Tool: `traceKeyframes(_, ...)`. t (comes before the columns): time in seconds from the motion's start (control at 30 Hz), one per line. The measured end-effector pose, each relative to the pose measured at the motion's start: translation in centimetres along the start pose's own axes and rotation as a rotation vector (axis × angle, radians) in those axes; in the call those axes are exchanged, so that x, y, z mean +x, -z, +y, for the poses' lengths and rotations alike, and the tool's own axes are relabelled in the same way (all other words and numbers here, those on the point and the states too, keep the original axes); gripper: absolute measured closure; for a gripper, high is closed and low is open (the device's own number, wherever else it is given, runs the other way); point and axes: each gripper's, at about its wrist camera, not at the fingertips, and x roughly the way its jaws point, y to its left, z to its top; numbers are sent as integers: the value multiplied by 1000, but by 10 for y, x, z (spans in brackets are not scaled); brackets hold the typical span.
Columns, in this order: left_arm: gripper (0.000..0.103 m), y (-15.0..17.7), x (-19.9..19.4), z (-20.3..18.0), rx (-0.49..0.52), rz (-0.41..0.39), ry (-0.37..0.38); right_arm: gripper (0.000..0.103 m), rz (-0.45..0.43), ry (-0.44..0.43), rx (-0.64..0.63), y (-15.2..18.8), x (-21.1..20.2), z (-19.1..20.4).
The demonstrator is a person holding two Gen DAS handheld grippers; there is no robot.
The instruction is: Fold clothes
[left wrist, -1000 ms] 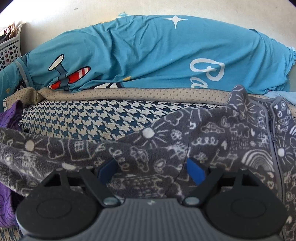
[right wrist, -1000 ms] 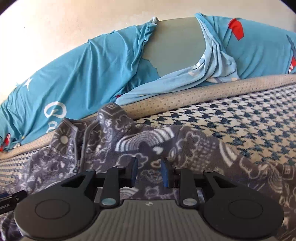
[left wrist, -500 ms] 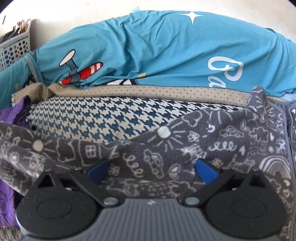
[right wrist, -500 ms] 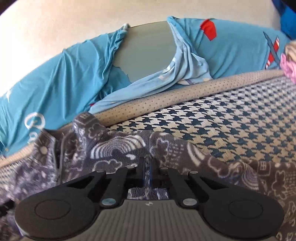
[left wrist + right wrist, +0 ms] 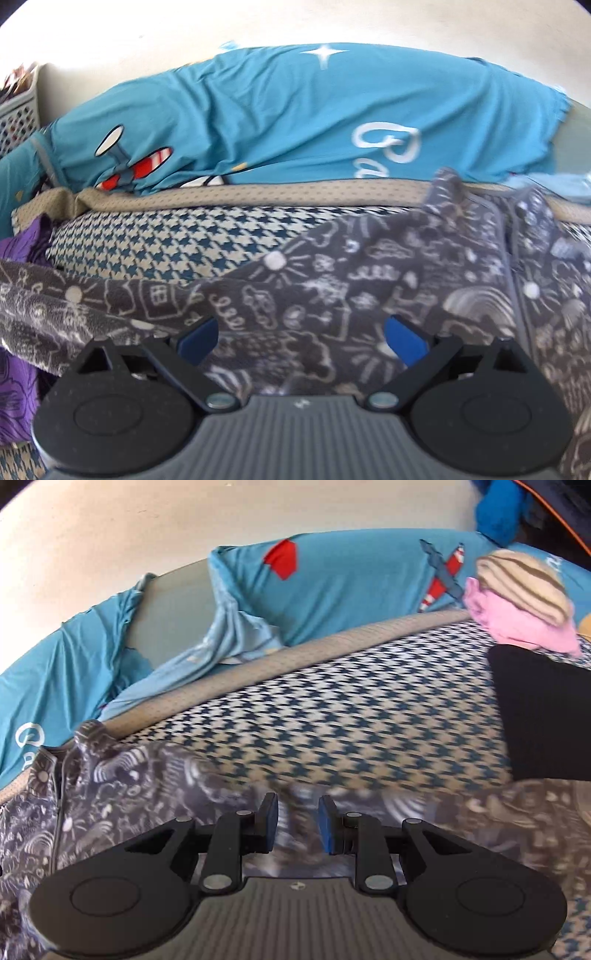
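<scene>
The grey doodle-print fleece garment [image 5: 332, 295] lies spread across the houndstooth-patterned cushion [image 5: 166, 243], its zipper running down the right part of the left wrist view and its collar end reaching up to the beige dotted border [image 5: 258, 195] at the back of the seat. The left tool [image 5: 301, 338] sits low over the fleece with its blue pads [image 5: 197, 334] spread wide; fabric lies between and beneath them, but nothing is pinched. The right tool [image 5: 297, 823] is part-way open, its pads a moderate gap apart, with a blurred fold of the same fleece [image 5: 129, 786] lying in the gap; I cannot tell whether the pads touch it, and they are not closed on it. Behind the seat a teal cover printed with a white star and red-and-white aeroplanes [image 5: 295, 122] drapes over the backrest. In the right wrist view a black cloth [image 5: 543, 712] rests on the cushion at the right, with a pink cloth [image 5: 517, 624] and a striped beige piece [image 5: 521, 583] stacked behind it. A purple fabric [image 5: 22, 369] and a grey lattice basket [image 5: 18, 118] show at the left edge of the left wrist view
</scene>
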Motion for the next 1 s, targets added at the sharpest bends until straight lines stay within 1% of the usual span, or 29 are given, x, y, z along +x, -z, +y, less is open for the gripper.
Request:
traceKeyframes(0.13,4,9,-26,-18,111,-40,27,80,2,13,-1,6,-30,-31)
traceKeyframes(0.2,4,15,-37,-25,143,-43,43,78,9,18,-15,12,-40,-43)
traceKeyframes(0.37,4,33,-59,-36,151,-9,135,77,63,24,-82,30,-56,-64)
traceKeyframes(0.47,4,46,-71,-44,163,11,170,77,79,10,-176,39,-53,-60)
traceKeyframes(0.6,3,59,-84,-54,193,12,198,76,89,3,-294,47,-44,-52)
traceKeyframes(0.67,3,63,-88,-58,205,12,207,71,95,-10,-357,51,-38,-46)
traceKeyframes(0.73,3,63,-86,-59,207,21,206,69,95,-19,-419,56,-33,-41)
traceKeyframes(0.8,3,63,-83,-59,203,32,204,68,112,-36,-462,59,-27,-38)
traceKeyframes(0.9,3,61,-79,-57,180,59,211,63,81,-31,-511,63,-25,-35)
traceKeyframes(0.97,3,60,-75,-57,167,78,219,58,59,-20,-517,63,-22,-34)
traceKeyframes(1.0,3,60,-74,-58,164,86,221,57,51,-12,-517,64,-20,-34)
